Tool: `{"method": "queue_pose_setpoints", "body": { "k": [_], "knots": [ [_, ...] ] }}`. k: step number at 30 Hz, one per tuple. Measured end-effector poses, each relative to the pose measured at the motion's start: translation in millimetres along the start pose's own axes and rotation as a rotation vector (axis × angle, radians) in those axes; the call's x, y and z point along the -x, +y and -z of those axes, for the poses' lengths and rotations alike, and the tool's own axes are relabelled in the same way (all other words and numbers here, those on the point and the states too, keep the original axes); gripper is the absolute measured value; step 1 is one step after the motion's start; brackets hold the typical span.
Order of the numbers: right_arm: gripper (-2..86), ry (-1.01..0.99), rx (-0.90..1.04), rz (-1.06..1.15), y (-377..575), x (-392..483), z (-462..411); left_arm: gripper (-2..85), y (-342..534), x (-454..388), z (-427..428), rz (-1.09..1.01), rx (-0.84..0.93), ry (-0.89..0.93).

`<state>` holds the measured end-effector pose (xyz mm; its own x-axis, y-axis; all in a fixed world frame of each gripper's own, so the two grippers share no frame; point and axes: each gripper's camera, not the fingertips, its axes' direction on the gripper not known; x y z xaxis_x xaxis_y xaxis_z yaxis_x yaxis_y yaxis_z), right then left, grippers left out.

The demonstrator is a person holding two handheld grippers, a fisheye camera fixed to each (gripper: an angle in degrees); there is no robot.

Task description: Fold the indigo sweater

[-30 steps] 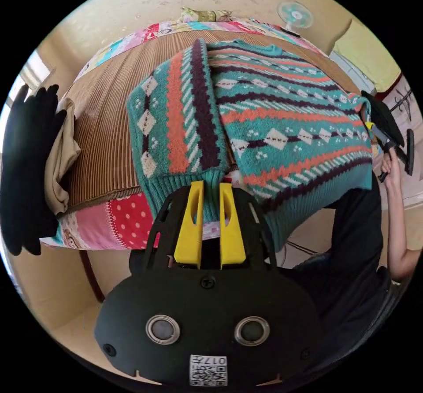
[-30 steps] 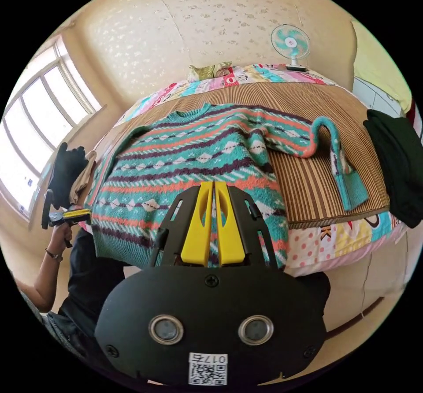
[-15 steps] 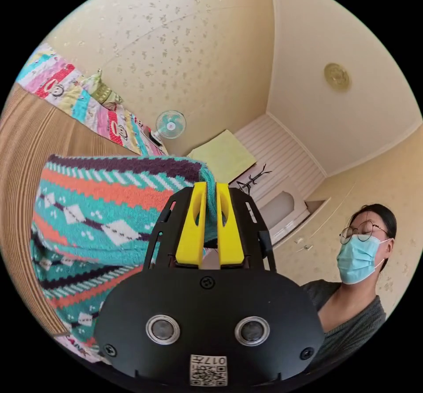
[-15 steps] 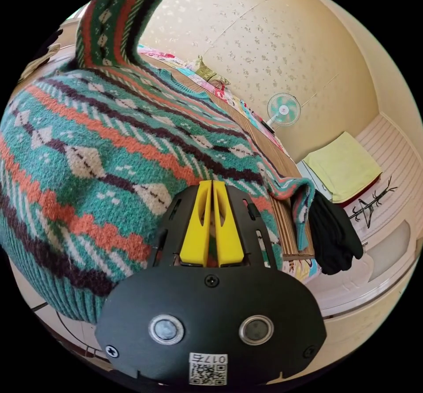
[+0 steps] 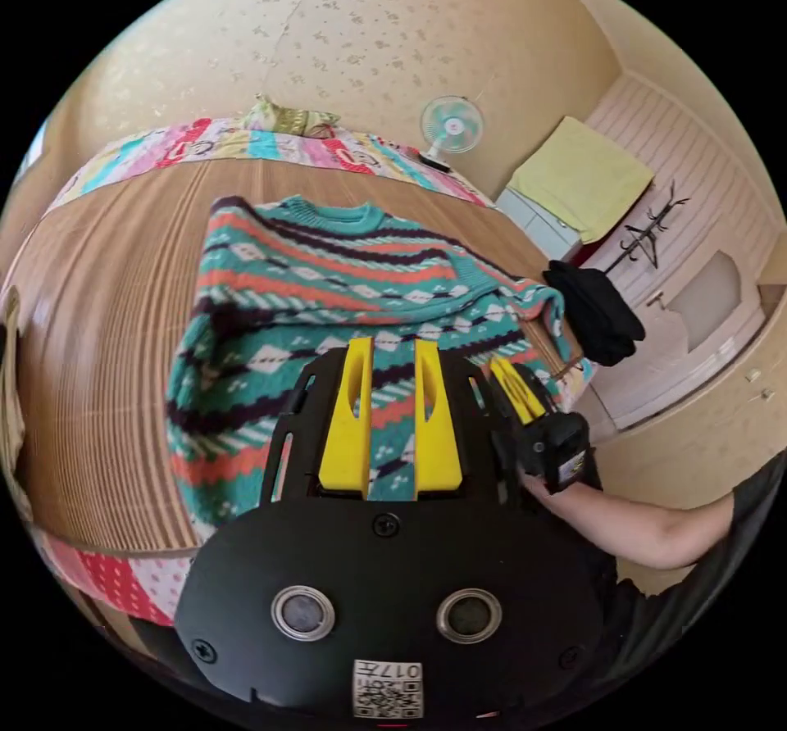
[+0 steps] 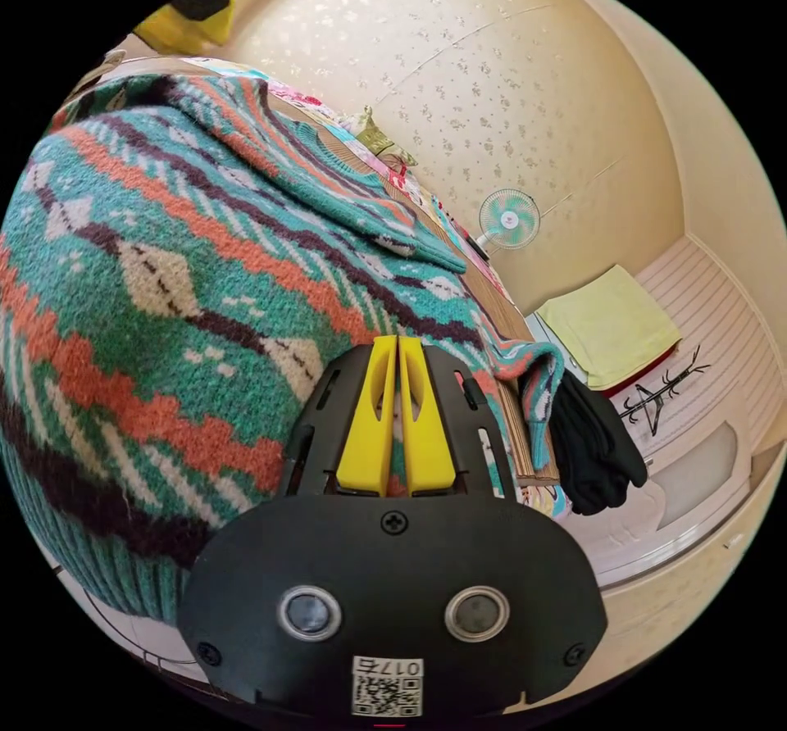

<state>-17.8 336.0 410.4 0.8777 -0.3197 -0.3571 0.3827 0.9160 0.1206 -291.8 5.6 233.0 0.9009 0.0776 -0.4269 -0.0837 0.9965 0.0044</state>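
**Both grippers at the near edge of the sweater on the bed**

In the left gripper view the left gripper (image 5: 391, 346) hangs over the near part of the sweater (image 5: 328, 305), its two yellow jaws parted with a gap between them and nothing caught in that gap; knit pattern shows through it. Just to its right in the same view the right gripper (image 5: 512, 379) reaches in low over the sweater's near right edge, held by a hand (image 5: 549, 489) whose bare forearm runs off to the right toward a dark sleeve. In the right gripper view the right gripper (image 6: 397, 346) has its jaws drawn together; a little knit shows low between them, but whether they pinch fabric I cannot tell.

The sweater, banded in teal, orange, dark purple and white diamonds, lies spread on a brown ribbed mat (image 5: 98, 288) that covers the bed. Its teal collar points to the far side. One sleeve lies folded across the body. In the right gripper view the sweater (image 6: 164, 256) bulks close to the camera, its ribbed hem at the near left, and a cuff hangs over the mat's right edge.

A patchwork sheet (image 5: 205, 137) shows along the bed's far edge, with a small green bundle (image 5: 287, 118) on it. A dark garment (image 5: 594, 313) hangs at the bed's right corner. A small fan (image 5: 451, 126) stands by the speckled cream wall, and a yellow cloth (image 5: 582, 178) covers something to its right.
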Motion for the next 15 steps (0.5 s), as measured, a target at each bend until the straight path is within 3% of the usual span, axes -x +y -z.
{"method": "queue_pose_setpoints", "body": {
  "k": [5,8,11,13,15],
  "knots": [
    [0.3,-0.006,0.006,0.003,-3.8,-4.7,3.7,10.9,-47.2,53.0,12.4,0.059,0.001,-0.046],
    [0.3,-0.003,0.004,0.003,-5.9,-9.0,5.7,17.4,-107.1,84.2,-22.6,0.092,0.128,-0.085],
    [0.3,0.000,0.002,0.003,-8.6,-15.5,7.9,16.2,-139.1,108.8,-74.2,0.112,0.288,-0.203],
    [0.3,-0.003,0.003,0.003,-10.7,-21.0,9.1,12.8,-140.3,121.7,-100.2,0.097,0.375,-0.167],
    [0.3,-0.008,0.005,0.005,-13.1,-27.4,10.2,9.1,-133.2,160.0,-85.8,0.229,0.291,0.043]
  ]
}}
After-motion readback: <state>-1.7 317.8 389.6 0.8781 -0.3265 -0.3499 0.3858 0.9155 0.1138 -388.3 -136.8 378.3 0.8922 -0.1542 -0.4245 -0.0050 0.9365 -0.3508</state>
